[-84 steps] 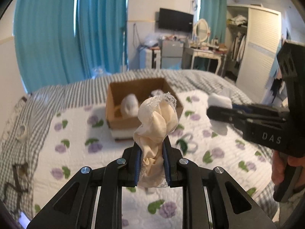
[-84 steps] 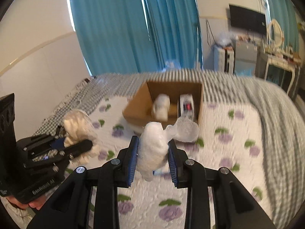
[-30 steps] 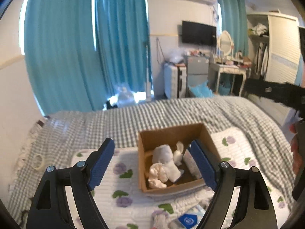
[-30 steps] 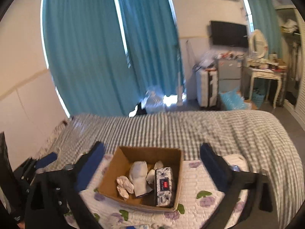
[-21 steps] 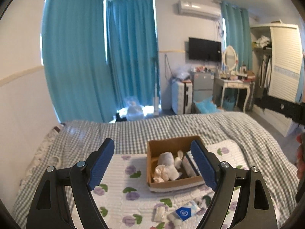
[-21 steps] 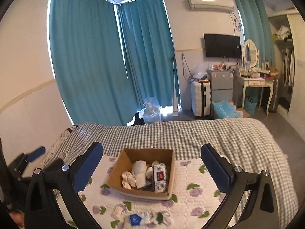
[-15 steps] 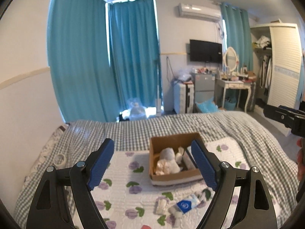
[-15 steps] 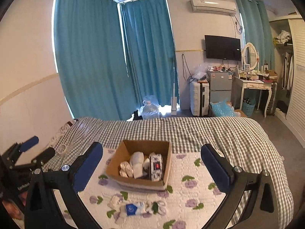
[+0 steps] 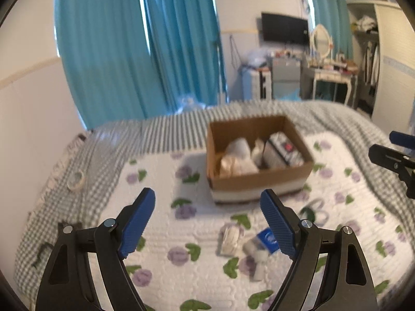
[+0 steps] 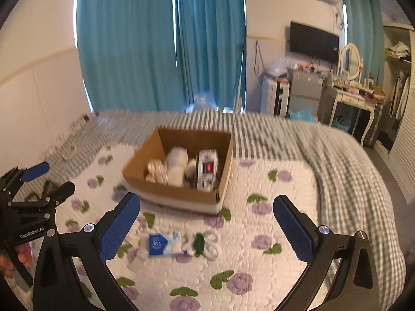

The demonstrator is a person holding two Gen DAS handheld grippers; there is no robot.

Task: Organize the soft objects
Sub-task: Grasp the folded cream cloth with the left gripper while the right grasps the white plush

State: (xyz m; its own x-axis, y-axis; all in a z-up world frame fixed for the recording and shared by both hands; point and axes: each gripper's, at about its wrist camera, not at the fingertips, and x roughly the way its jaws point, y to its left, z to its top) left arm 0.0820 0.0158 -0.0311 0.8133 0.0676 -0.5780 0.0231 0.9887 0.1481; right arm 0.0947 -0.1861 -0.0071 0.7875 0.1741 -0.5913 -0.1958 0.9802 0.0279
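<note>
Both tools hang over the bed (image 10: 345, 171), angled down at the floral quilt (image 10: 259, 254). The left gripper (image 9: 207, 223) has its jaws spread wide with nothing between them, and the right gripper (image 10: 206, 223) is just as wide and just as empty. The cardboard box (image 10: 181, 195) sits on the quilt at about 12 o'clock from each gripper, holding rolled pale cloths (image 10: 176, 167) and a patterned pack (image 10: 206, 168) at its right side. On the quilt just in front of the box, nearer the grippers, lie a blue-labelled packet (image 10: 162, 243), a small white rolled piece (image 9: 229, 237) and a white looped item (image 10: 211, 243). A roll of tape (image 9: 75, 179) rests on the checked blanket at 10 o'clock in the left view
</note>
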